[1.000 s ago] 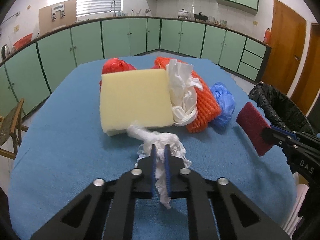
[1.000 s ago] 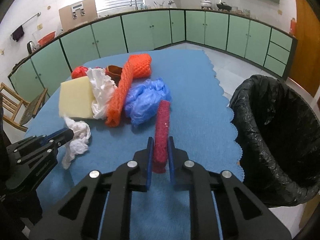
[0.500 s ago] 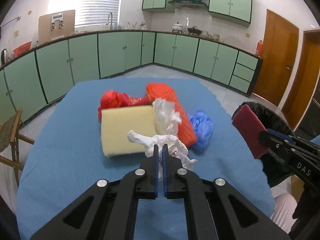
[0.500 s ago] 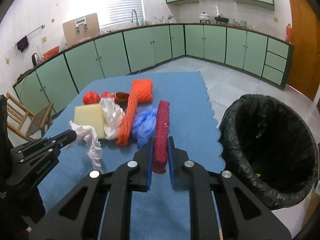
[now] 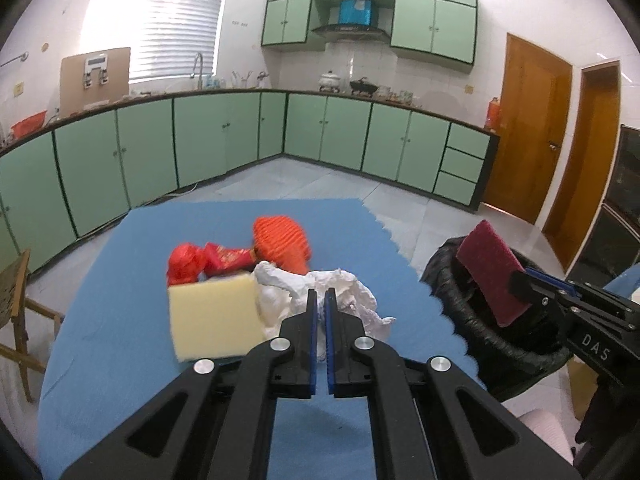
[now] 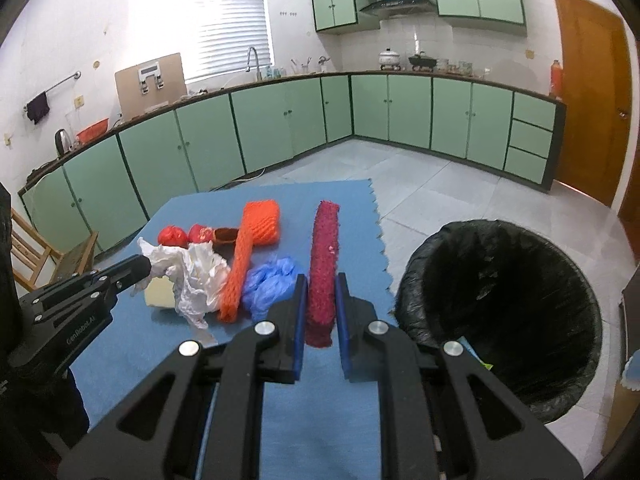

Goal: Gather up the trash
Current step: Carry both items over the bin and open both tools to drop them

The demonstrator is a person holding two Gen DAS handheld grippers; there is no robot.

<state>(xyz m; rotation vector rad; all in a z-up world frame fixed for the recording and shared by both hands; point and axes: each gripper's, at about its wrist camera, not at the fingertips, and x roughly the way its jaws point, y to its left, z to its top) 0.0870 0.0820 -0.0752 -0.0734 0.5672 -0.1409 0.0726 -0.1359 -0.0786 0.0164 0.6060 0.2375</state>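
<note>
A black-lined bin (image 6: 500, 320) stands right of the blue table (image 6: 328, 432), scraps inside. The right gripper (image 6: 320, 292) clamps a red scouring pad (image 6: 324, 264); the left gripper (image 5: 319, 304) pinches white tissue (image 5: 348, 296). Green cabinets (image 6: 400, 112) line the far walls.

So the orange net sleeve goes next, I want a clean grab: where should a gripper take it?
Judging by its pose, grip the narrow near end of the net sleeve, from above. It lies long and thin there, though tissue and blue bag crowd it.

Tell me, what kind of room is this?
Most likely a home kitchen: green cabinets run under a long counter with a sink tap, and a pot sits below a range hood.
</note>
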